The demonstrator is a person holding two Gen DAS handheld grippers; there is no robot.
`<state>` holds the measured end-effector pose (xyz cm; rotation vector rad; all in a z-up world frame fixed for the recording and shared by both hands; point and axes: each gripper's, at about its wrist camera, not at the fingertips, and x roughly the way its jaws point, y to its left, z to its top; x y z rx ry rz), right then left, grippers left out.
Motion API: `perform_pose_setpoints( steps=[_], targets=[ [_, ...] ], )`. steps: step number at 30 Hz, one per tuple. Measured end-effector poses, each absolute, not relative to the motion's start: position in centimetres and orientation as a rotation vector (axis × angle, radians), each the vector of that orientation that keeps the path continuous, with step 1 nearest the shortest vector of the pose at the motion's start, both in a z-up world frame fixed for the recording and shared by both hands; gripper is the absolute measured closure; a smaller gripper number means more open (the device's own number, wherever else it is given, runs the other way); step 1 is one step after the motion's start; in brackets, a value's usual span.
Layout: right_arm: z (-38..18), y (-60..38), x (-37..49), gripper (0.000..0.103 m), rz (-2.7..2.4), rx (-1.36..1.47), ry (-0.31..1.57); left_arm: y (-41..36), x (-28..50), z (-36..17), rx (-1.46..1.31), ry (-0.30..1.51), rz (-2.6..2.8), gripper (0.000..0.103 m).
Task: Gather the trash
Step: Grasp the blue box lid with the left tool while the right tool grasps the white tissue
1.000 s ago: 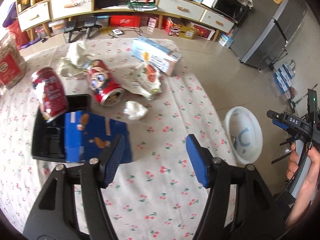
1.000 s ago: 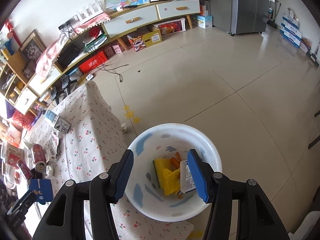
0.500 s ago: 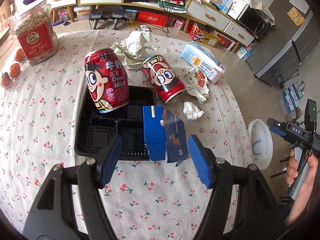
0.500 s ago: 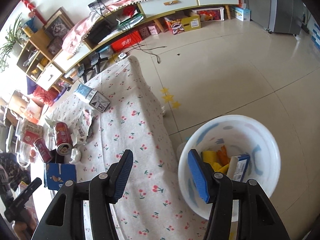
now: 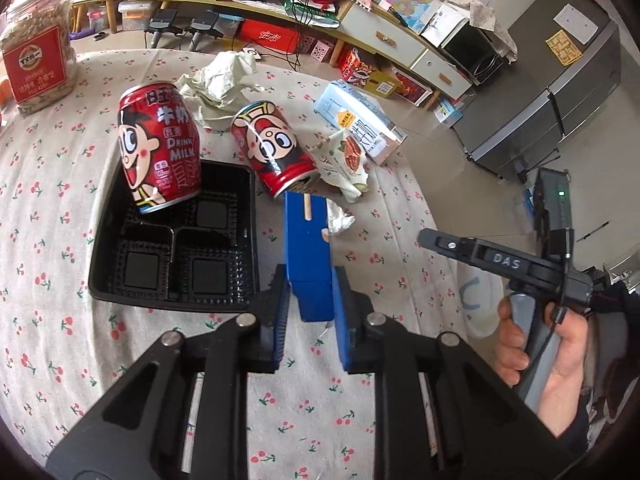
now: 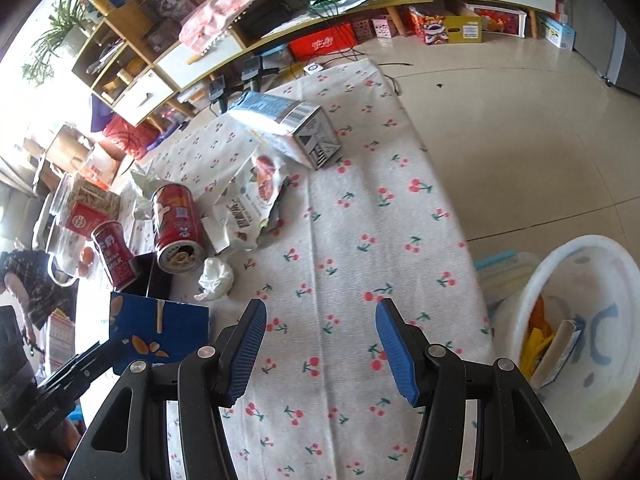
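Observation:
My left gripper [image 5: 310, 312] is shut on a flat blue box [image 5: 308, 248], held edge-on just above the cherry-print tablecloth; the box also shows in the right wrist view [image 6: 160, 336]. My right gripper [image 6: 320, 344] is open and empty above the table's right side. The white trash bin [image 6: 532, 308] stands on the floor to its right with yellow and orange trash inside. Two red milk cans [image 5: 160, 148] [image 5: 276, 148], a black tray [image 5: 116, 264], a snack wrapper [image 5: 346, 160], a crumpled tissue [image 5: 338, 220] and a carton [image 5: 360, 120] lie on the table.
A jar of seeds [image 5: 36, 56] stands at the table's far left. Crumpled paper [image 5: 216, 80] lies behind the cans. Low cabinets [image 6: 280, 28] with boxes line the far wall. A grey fridge [image 5: 560, 92] stands at the right.
My left gripper has closed on the blue box and lifted it on edge. My right gripper has swung left from over the bin to over the table.

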<state>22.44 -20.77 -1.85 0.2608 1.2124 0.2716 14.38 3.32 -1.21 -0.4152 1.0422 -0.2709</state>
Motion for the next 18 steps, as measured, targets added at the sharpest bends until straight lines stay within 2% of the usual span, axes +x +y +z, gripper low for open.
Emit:
perform_pose_setpoints(
  steps=[18],
  targets=[
    [-3.5,-14.3,23.6,0.045,0.382,0.282,1.185,7.8,12.1,2.2,-0.476,0.953,-0.215,0.081]
  ],
)
